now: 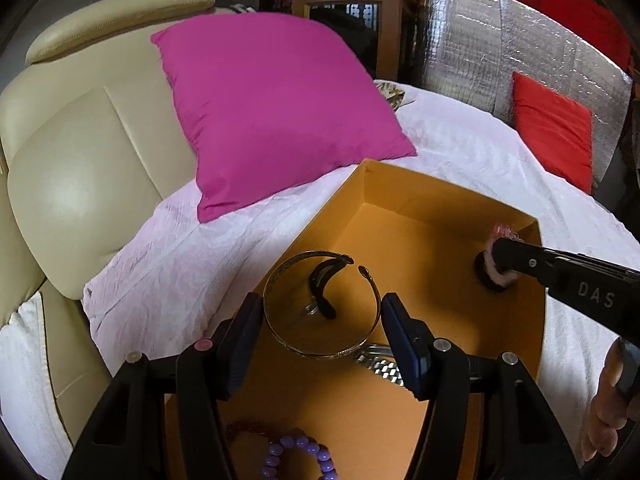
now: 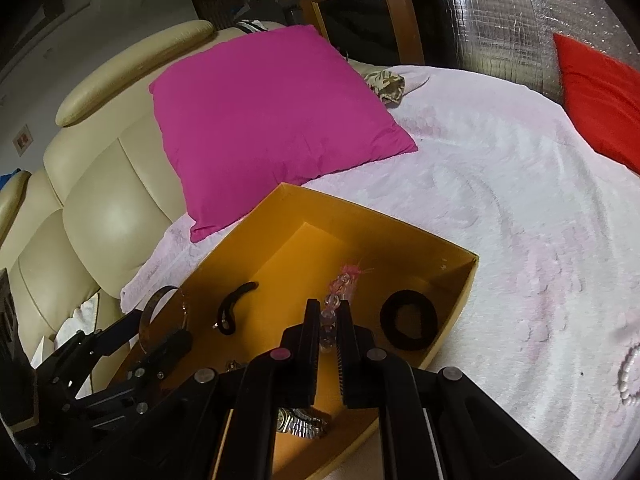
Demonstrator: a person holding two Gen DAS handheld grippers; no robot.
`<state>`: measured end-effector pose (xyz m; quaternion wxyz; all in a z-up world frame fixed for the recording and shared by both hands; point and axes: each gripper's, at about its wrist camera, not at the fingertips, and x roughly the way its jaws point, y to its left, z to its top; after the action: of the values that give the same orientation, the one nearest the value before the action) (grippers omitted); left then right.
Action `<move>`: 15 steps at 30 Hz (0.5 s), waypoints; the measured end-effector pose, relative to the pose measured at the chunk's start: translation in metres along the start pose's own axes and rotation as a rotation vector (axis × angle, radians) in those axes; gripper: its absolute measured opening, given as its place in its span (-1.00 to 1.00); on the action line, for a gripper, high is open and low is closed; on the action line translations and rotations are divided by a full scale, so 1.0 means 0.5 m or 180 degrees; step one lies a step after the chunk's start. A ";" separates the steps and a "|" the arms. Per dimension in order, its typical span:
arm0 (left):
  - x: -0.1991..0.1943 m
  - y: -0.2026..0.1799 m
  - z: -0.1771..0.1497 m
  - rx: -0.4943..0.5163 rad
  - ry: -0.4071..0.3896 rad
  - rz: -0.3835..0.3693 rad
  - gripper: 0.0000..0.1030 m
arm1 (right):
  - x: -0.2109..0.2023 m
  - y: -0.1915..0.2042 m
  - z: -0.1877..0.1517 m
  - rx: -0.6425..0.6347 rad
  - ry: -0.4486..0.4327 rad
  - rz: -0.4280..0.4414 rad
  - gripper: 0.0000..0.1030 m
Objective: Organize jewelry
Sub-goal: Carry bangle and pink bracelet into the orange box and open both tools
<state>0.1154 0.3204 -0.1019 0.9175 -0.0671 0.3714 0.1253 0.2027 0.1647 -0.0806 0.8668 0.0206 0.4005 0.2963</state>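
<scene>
1. Left gripper (image 1: 322,312) is hovering over the orange box (image 1: 440,196) w/ a gold cuff bangle (image 1: 320,308) sitting between its jaws. Jaws are spread apart; pads look just beside the bangle's sides, can't tell if actually touching.
2. Right gripper (image 2: 329,322) is reaching into the same box, jaws clamped on a clear-bead bracelet w/ pink tuft (image 2: 334,308); beads are poking out past the tips toward the box floor.
3. Box is resting on a white bedspread (image 2: 520,220), magenta pillow (image 2: 272,120) just behind it.
4. Already lying inside the box: black curved hair clip (image 2: 234,304), black scrunchie (image 2: 408,320), steel watch (image 2: 300,424), purple bead bracelet (image 1: 296,456) near the front edge.
5. One more pale bead bracelet (image 2: 628,372) is lying out on the bedspread, well apart from the box — prob. still to be collected.
6. Handling, bangle: stiff metal, light, smooth, so likely slippery. Best to be squeezing across the band's flat outer sides, away from the open gap, so it isn't springing or twisting out.
7. Handling, bead bracelet: light, floppy, round beads rolling under pressure. Gripping mid-strand on the beads, not the tuft, seems safest; prob. elastic cord, so avoid tugging.
8. Risk: both grippers are working close in one box; bumping is possible.
</scene>
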 end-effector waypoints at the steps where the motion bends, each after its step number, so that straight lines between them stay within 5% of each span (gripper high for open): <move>1: 0.004 0.002 0.000 -0.0009 0.0023 0.0007 0.22 | 0.003 -0.001 0.000 0.0014 0.0017 -0.0002 -0.82; 9: 0.015 -0.009 0.000 0.0042 0.0043 0.0098 0.27 | 0.001 -0.007 -0.001 0.0139 0.0052 0.0055 -0.78; 15: 0.001 -0.032 0.013 -0.0011 -0.0100 0.0125 0.36 | -0.069 -0.040 0.008 0.0227 -0.0184 0.0222 -0.72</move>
<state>0.1247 0.3068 -0.0970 0.9205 -0.0595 0.3580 0.1450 0.1980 0.1304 -0.0600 0.8659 0.0739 0.3847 0.3111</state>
